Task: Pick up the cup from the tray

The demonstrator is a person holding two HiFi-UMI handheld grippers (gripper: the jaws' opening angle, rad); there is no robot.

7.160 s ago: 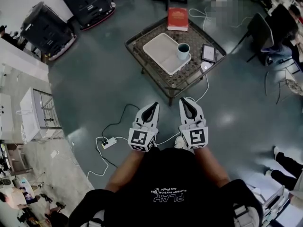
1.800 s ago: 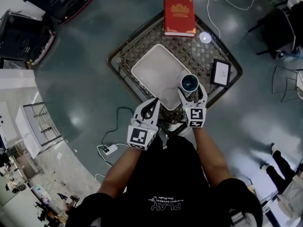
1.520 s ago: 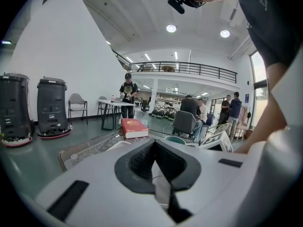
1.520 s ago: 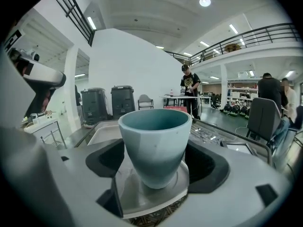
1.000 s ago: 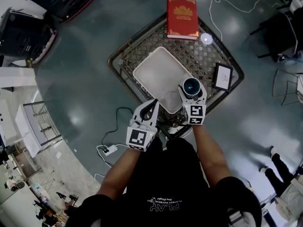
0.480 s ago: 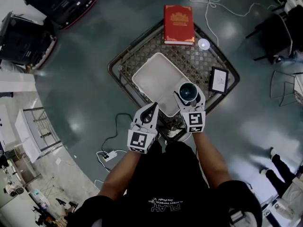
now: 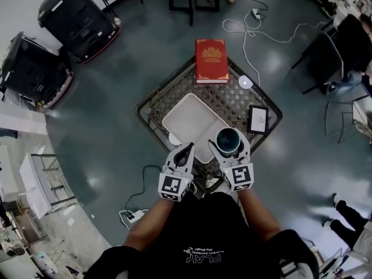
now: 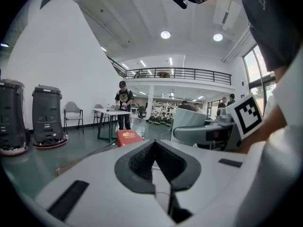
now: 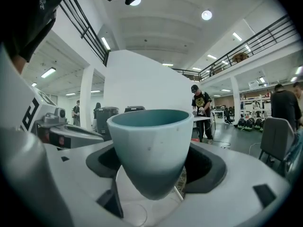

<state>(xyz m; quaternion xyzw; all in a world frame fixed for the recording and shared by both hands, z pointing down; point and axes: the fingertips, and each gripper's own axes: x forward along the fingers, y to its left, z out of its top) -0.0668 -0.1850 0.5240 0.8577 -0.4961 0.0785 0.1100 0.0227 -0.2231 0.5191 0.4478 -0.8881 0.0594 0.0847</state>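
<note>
Our right gripper (image 7: pixel 229 151), jaws clamped on the pale teal tapered cup (image 7: pixel 228 138), just raised it, probably clear of the white rectangular tray (image 7: pixel 186 118). Pick essentially done. Left gripper (image 7: pixel 187 150) closed, empty.

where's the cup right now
In the head view the cup sits just right of centre, upright between the jaws of the right gripper, over the near right corner of the white tray.

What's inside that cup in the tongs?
From above, the cup in the right tongs shows only dark teal walls; nothing evident inside. Its very bottom is too dark to tell.
</note>
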